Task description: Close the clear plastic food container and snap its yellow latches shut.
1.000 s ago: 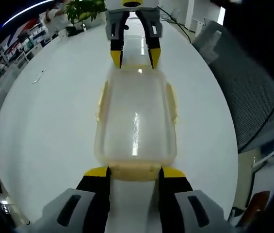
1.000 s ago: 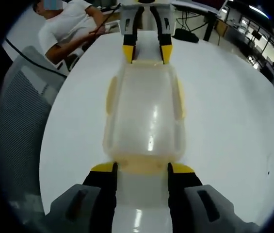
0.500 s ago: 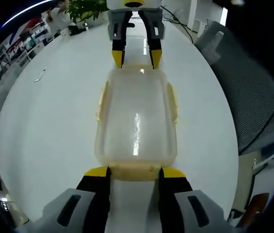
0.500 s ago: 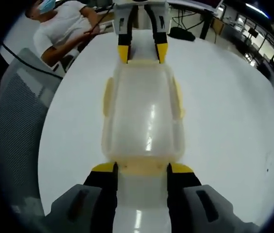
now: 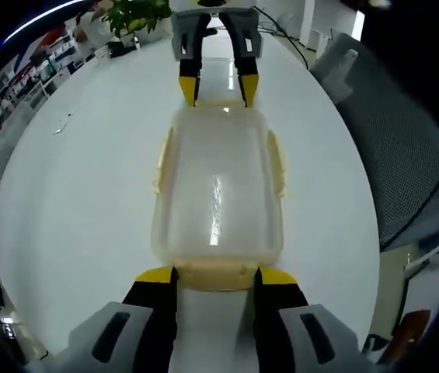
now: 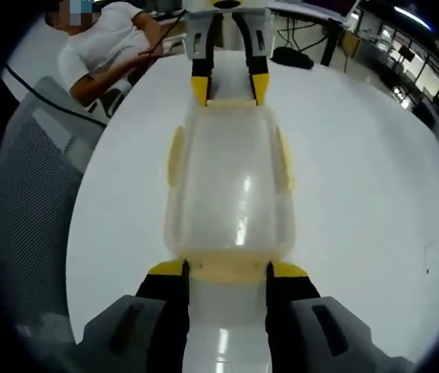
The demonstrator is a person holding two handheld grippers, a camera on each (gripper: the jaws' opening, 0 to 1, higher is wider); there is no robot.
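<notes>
Left gripper [image 5: 214,274]: jaws parted, straddling the near yellow end latch [image 5: 216,274].
Container: clear rectangular plastic food container [image 5: 217,189], lid on, resting on the white counter [image 5: 87,194].
Right gripper [image 5: 217,90]: jaws apart at the far end.

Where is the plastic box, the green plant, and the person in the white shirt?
plastic box [image 5: 217,194], left gripper view, middle of its clear lid.
green plant [image 5: 132,15], left gripper view, its leaves.
person [image 6: 110,43], right gripper view, the white shirt.
</notes>
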